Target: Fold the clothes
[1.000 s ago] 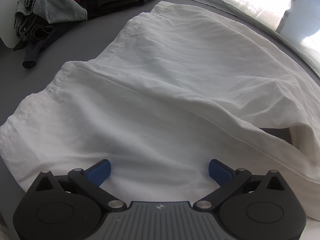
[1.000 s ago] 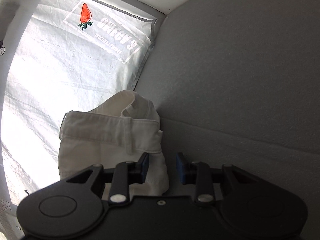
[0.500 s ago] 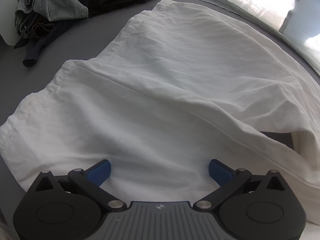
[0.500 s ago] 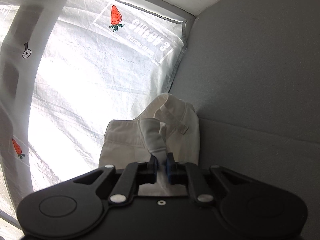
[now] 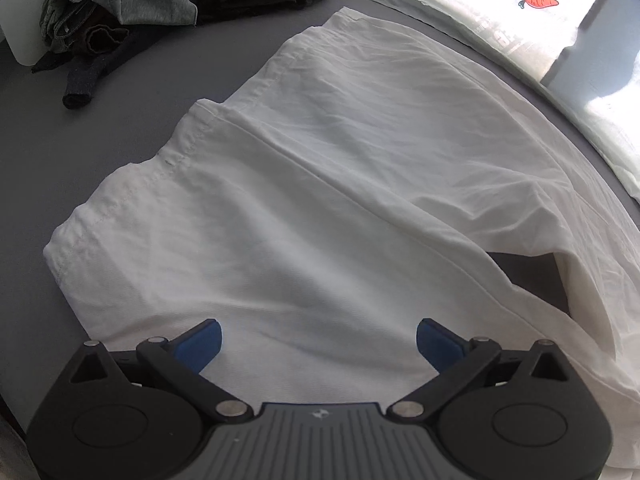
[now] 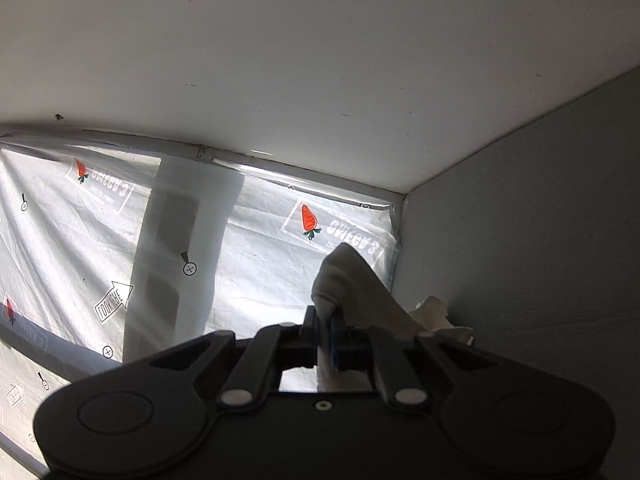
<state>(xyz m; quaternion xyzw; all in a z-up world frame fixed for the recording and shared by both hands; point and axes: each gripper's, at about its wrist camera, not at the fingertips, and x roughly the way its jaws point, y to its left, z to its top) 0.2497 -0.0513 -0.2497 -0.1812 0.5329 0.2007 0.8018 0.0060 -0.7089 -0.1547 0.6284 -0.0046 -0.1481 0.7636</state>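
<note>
Two wrist views show a flat grey surface (image 5: 48,184) that fills the scene, with a pale ceiling or wall (image 6: 320,60) above it in the right wrist view. Along the far side hangs a translucent white plastic sheet (image 6: 80,248), lit from behind and printed with orange carrots, mirrored lettering and small arrows; a grey upright band shows through it.

At the far left of the surface sits a heap of dark clothes (image 5: 160,0), grey, black and a touch of red, with one dark piece trailing towards the near side. A white object edges into view beside the heap; what it is cannot be told.

The white garment (image 5: 340,200) lies spread across the middle of the surface, reaching from the near left to the far right. It is creased, with stitched hems on its left edge and a long seam running diagonally. Near the right, a fold lifts enough to show a dark gap of the surface beneath.

The left gripper (image 5: 318,340) hangs over the near part of the garment, its blue-padded jaws spread wide with nothing between them.

The right gripper (image 6: 325,330) points roughly level towards the plastic sheet. Its jaws are pressed together on a bunched fold of the white garment, which rises above the fingers. More of the cloth lies crumpled just right of it, against the grey surface.
</note>
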